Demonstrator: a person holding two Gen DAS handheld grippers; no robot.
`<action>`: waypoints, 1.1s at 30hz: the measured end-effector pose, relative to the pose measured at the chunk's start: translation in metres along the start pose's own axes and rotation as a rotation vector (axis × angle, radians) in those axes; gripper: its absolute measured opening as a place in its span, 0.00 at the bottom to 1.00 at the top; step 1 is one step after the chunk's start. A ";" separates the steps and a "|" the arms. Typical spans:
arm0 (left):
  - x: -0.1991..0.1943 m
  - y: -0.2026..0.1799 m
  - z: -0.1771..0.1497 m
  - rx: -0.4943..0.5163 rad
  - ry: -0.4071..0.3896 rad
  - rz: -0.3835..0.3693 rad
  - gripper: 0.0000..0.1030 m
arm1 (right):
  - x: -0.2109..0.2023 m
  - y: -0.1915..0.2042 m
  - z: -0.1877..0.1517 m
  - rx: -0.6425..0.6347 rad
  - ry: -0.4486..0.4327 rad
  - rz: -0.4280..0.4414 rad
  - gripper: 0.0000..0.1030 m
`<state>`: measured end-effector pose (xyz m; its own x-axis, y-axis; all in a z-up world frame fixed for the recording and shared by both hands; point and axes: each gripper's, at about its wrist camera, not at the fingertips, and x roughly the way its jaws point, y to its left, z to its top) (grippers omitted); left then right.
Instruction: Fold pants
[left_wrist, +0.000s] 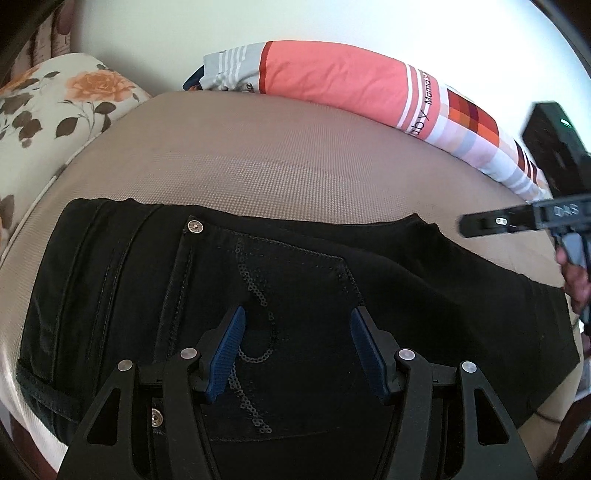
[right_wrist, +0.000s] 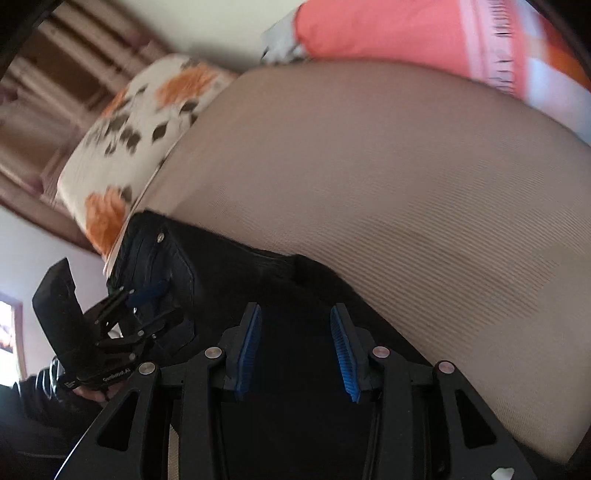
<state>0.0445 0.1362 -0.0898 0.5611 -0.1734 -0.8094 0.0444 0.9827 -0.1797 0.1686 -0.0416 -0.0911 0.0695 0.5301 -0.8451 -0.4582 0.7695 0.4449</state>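
Note:
Black pants (left_wrist: 129, 277) lie folded on a beige mattress (left_wrist: 295, 155), with a back pocket edged in sequins facing up. My left gripper (left_wrist: 298, 312) hovers over that pocket, open, its blue pads wide apart and gripping nothing. At the right edge one finger (left_wrist: 487, 221) of my right gripper reaches in above the pants' far end. In the right wrist view my right gripper (right_wrist: 294, 308) is open over the black pants (right_wrist: 258, 273), with no cloth pinched. My left gripper (right_wrist: 144, 306) shows there at the left, above the waist end.
A floral pillow (left_wrist: 74, 96) sits at the mattress's far left. A coral and checked blanket (left_wrist: 332, 74) lies along the far edge by the white wall. A hand (left_wrist: 576, 280) holds the right gripper. Bare mattress (right_wrist: 369, 184) stretches beyond the pants.

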 end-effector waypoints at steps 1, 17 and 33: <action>0.000 0.001 0.000 -0.001 0.000 -0.006 0.59 | 0.006 0.002 0.002 -0.015 0.022 0.007 0.38; 0.000 0.002 -0.003 0.038 -0.015 -0.023 0.59 | 0.033 0.012 0.020 -0.127 0.143 0.035 0.14; -0.004 -0.015 0.006 0.132 -0.003 0.003 0.59 | 0.015 0.010 0.022 -0.056 -0.084 -0.165 0.22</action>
<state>0.0466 0.1228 -0.0800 0.5642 -0.1705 -0.8078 0.1512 0.9832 -0.1019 0.1846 -0.0179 -0.0923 0.2201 0.4283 -0.8764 -0.4826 0.8286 0.2838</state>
